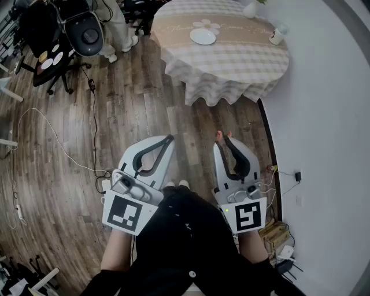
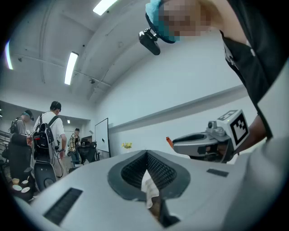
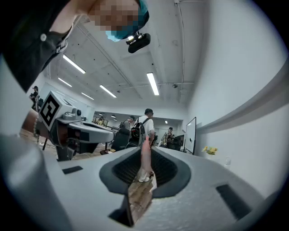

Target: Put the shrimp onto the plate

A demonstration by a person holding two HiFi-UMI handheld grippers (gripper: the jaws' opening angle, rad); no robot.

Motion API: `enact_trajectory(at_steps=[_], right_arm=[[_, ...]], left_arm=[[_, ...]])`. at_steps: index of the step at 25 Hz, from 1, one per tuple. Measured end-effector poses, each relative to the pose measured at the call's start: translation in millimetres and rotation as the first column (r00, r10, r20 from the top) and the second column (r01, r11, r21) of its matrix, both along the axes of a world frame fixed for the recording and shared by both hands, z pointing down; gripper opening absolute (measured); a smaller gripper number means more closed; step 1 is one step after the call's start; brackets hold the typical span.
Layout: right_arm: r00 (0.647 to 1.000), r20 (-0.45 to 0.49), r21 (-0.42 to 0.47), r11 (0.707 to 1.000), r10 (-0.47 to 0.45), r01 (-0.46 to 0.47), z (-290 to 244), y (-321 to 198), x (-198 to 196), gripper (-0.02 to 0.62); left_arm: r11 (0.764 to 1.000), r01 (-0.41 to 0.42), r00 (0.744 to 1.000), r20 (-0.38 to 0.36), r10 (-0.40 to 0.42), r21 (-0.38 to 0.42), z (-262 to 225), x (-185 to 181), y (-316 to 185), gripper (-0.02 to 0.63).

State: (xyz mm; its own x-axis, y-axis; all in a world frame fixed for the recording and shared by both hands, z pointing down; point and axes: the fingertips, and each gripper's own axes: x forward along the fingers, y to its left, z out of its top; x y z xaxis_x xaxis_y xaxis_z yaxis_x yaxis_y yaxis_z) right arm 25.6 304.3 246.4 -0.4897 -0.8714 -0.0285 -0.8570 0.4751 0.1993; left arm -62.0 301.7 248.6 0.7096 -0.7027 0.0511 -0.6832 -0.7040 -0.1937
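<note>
A pink-orange shrimp [image 1: 221, 134] is pinched at the tip of my right gripper [image 1: 224, 139], which is shut on it. In the right gripper view the shrimp [image 3: 145, 151] stands as a thin pink strip between the closed jaws. From the left gripper view its orange end [image 2: 169, 141] pokes out of the right gripper. My left gripper [image 1: 169, 139] is shut with nothing in it. Both are held at waist height over the wooden floor. A white plate [image 1: 203, 36] lies on the round table with a checked cloth [image 1: 231, 63], far ahead of both grippers.
A white cup [image 1: 278, 34] and a vase [image 1: 252, 8] stand on the table's far right. A black wheeled chair [image 1: 63, 40] and a person's legs [image 1: 118, 29] are at the upper left. Cables [image 1: 58, 144] run over the floor. A white wall [image 1: 324, 127] closes the right side.
</note>
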Motion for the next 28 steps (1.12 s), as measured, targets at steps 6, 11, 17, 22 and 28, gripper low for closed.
enact_trajectory(at_steps=[6, 11, 17, 22, 28], right_arm=[[1.000, -0.020, -0.013, 1.000, -0.011, 0.011, 5, 2, 0, 0.044], [1.000, -0.009, -0.012, 1.000, -0.017, 0.016, 5, 5, -1, 0.045], [0.999, -0.024, 0.013, 0.999, -0.029, 0.029, 1, 6, -6, 0.046], [0.999, -0.031, 0.008, 0.999, -0.032, 0.032, 2, 7, -10, 0.046], [0.999, -0.046, 0.001, 1.000, -0.026, 0.026, 3, 7, -11, 0.046]], left_arm=[[1.000, 0.010, 1.000, 0.002, -0.010, -0.008, 2, 0, 1, 0.003], [1.000, -0.001, 1.000, 0.011, 0.001, 0.007, 2, 2, 2, 0.003], [1.000, -0.006, 1.000, 0.008, 0.006, 0.008, 2, 0, 2, 0.003], [1.000, -0.015, 1.000, 0.016, 0.015, 0.017, 1, 0, 3, 0.003], [1.000, -0.017, 1.000, 0.013, 0.017, 0.022, -2, -2, 5, 0.003]])
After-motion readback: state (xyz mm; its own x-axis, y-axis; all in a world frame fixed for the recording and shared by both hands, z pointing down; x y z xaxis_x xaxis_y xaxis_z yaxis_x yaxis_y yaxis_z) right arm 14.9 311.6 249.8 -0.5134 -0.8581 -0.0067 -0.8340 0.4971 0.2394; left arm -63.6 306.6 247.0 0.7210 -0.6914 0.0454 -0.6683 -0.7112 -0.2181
